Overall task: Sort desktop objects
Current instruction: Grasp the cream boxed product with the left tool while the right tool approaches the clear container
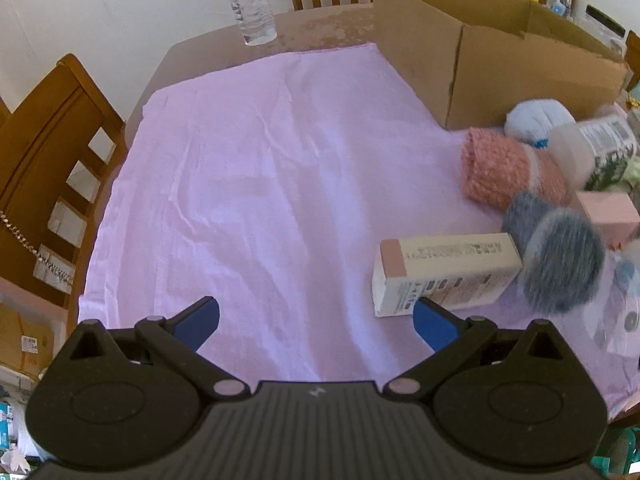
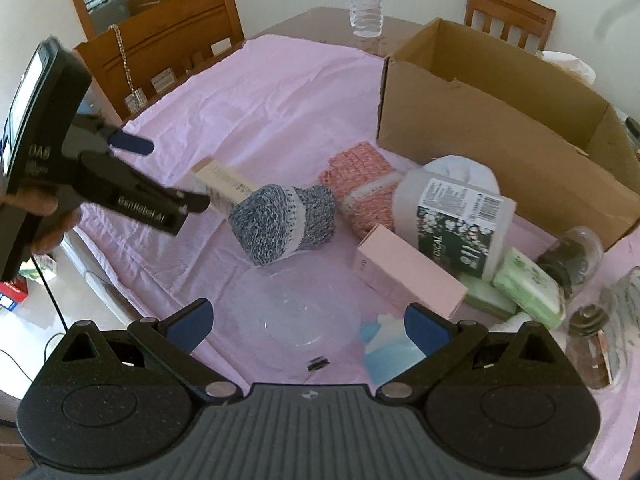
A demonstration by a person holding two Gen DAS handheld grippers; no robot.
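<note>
My left gripper (image 1: 316, 320) is open over the bare pink cloth (image 1: 260, 168), holding nothing. A cream carton with a pink end (image 1: 444, 276) lies just right of its right finger. The right wrist view shows this left gripper (image 2: 166, 172) from the side, held by a hand, close to the carton (image 2: 224, 182). My right gripper (image 2: 308, 326) is open and empty above a clear plastic bowl (image 2: 296, 312). Ahead of it lie a grey yarn ball (image 2: 284, 224), a pink-orange yarn ball (image 2: 360, 188), a pink box (image 2: 408, 272) and a white labelled roll (image 2: 456, 216).
An open cardboard box (image 2: 500, 144) stands at the back right. A water bottle (image 2: 364, 0) stands at the far table edge, with wooden chairs (image 1: 52, 152) around. Green packs (image 2: 524, 284), a glass jar (image 2: 572, 256) and a blue item (image 2: 384, 344) crowd the right side.
</note>
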